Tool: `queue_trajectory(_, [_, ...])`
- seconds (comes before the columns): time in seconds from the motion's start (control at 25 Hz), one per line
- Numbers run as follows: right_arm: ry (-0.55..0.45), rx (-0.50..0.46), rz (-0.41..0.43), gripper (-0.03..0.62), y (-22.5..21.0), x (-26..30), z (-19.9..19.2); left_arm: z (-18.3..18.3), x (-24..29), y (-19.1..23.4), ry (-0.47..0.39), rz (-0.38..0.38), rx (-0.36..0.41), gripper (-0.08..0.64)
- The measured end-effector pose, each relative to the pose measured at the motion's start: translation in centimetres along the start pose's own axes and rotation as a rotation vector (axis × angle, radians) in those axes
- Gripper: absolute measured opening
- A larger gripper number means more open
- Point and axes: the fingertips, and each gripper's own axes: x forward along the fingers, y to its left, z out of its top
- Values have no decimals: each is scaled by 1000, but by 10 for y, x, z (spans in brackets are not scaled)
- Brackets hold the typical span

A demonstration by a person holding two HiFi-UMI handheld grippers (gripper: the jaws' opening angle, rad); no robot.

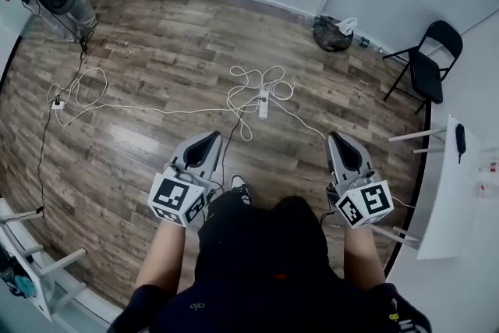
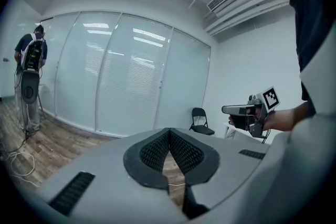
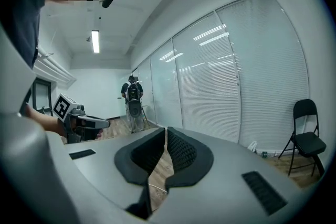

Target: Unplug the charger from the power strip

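Left gripper [image 1: 209, 138]: lower centre-left of the head view, over the wooden floor [image 1: 156, 51]; jaws pressed together, nothing between them.
Right gripper [image 1: 336, 138]: lower centre-right, level with the left one; jaws pressed together, empty.
Power strip [image 1: 263, 103]: white, flat on the floor at frame centre, beyond both grippers, among loops of white cable [image 1: 257, 78].
Charger: too small to make out.
Folding chair [image 1: 429, 62]: black, right edge.
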Motion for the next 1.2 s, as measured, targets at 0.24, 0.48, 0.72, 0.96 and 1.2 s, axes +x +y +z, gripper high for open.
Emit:
queue_trajectory(0.24, [25, 0, -1, 29, -14, 37, 0, -5, 30, 30, 33, -7, -44, 20])
queue_trajectory(0.48, [42, 23, 54, 29, -55, 69, -10, -3, 78, 35, 60, 14, -42, 20])
queue_trajectory(0.72, [67, 33, 142, 29, -114, 105, -20, 0, 139, 39, 96, 89, -54, 20])
queue_trajectory(0.96, [141, 76, 181, 31, -173, 146, -55, -10, 210, 56, 97, 131, -76, 20])
queue_trajectory(1.2, [202, 55, 210, 31, -199, 200, -101, -40, 270, 71, 161, 68, -62, 20])
